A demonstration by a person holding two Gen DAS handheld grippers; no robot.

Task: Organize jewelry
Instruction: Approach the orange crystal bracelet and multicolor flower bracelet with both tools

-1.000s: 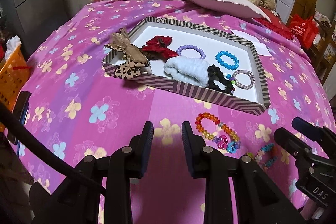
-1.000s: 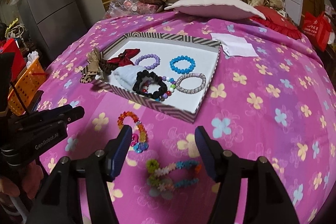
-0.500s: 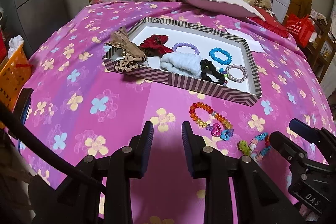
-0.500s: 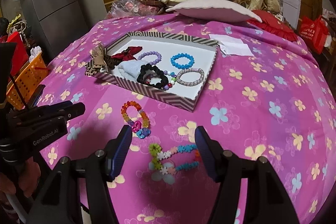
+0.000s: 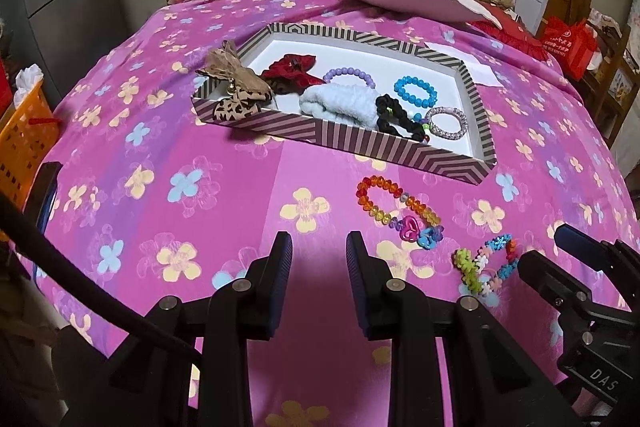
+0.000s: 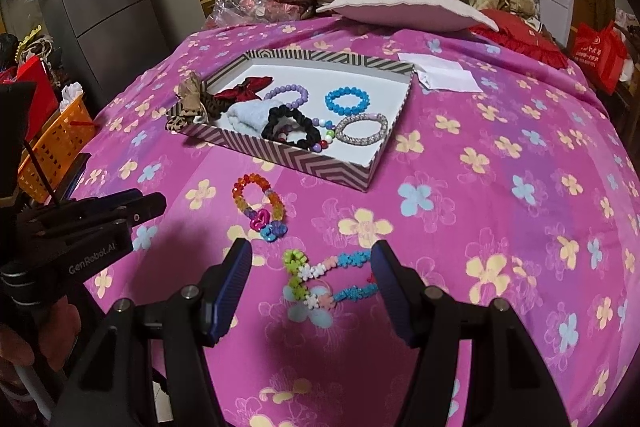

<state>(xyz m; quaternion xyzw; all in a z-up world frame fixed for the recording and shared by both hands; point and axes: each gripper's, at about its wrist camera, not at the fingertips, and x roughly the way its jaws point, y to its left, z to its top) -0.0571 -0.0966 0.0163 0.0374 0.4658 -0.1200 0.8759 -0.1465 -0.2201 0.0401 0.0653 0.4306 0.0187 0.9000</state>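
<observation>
Right gripper (image 6: pixel 311 277) hangs wide and empty over the flower bracelet (image 6: pixel 326 279), its finger (image 6: pixel 390 277) hiding the bracelet's 3 o'clock end.

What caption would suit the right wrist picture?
Open right gripper poised over a flower-bead bracelet on the pink floral bedspread, short of the striped tray of bracelets.

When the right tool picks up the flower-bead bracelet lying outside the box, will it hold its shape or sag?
The flower-bead bracelet will probably sag: it lies in an uneven, collapsed loop on the bedspread. It looks light, being small plastic pieces. Flat on soft cloth, it seems unlikely to roll.
</observation>
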